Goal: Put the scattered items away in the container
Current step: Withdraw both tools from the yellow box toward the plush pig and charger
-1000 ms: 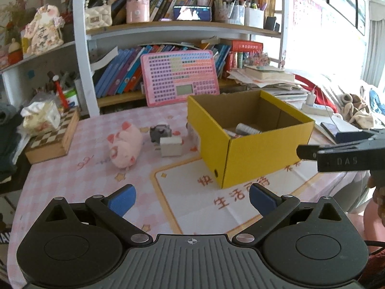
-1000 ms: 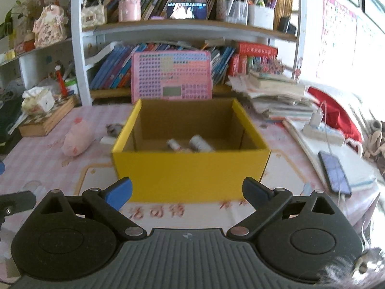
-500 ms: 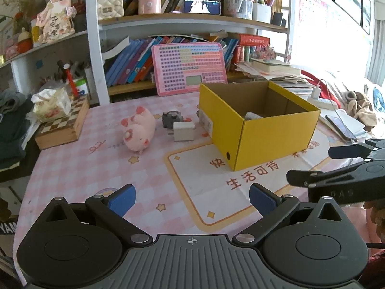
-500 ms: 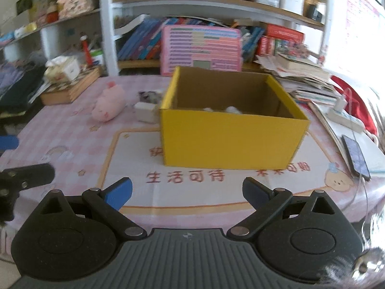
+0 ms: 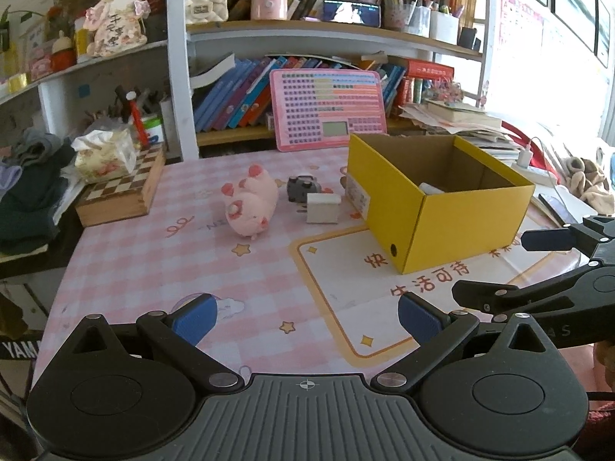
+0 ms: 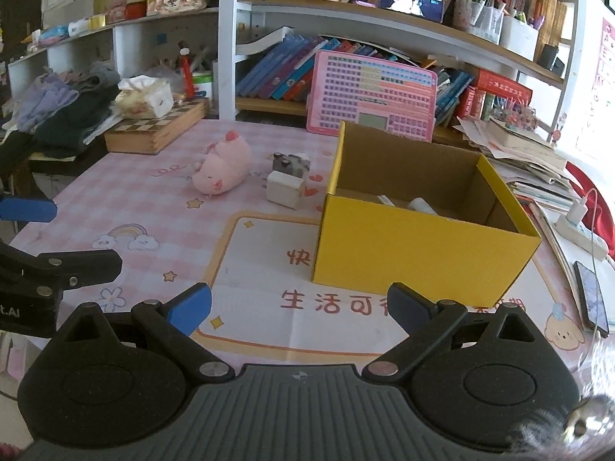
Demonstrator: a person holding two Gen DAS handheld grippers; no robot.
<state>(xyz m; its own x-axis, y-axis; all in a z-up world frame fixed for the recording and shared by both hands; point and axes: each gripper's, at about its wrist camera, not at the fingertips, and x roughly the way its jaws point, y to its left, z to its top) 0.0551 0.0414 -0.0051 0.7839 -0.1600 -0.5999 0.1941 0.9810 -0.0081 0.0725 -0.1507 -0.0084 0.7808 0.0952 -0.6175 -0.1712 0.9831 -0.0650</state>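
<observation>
A yellow cardboard box (image 5: 461,226) (image 6: 419,246) stands open on the pink checked table, with a couple of small items lying inside. To its left lie a pink plush pig (image 5: 251,203) (image 6: 223,171), a small grey toy (image 5: 303,188) (image 6: 290,163) and a white block (image 5: 323,209) (image 6: 284,190). My left gripper (image 5: 307,317) is open and empty, held back over the table's near side. My right gripper (image 6: 300,305) is open and empty too, in front of the box. Each gripper shows at the edge of the other's view.
A wooden chessboard box (image 5: 123,194) with a tissue pack on it sits at the table's left. A pink keyboard toy (image 5: 328,109) leans against bookshelves behind. Stacked papers (image 6: 526,150), a power strip and a phone (image 6: 592,294) lie to the right.
Both grippers have pulled back from the box and swung left, so more of the table and the pig now show. Both stayed open and empty.
</observation>
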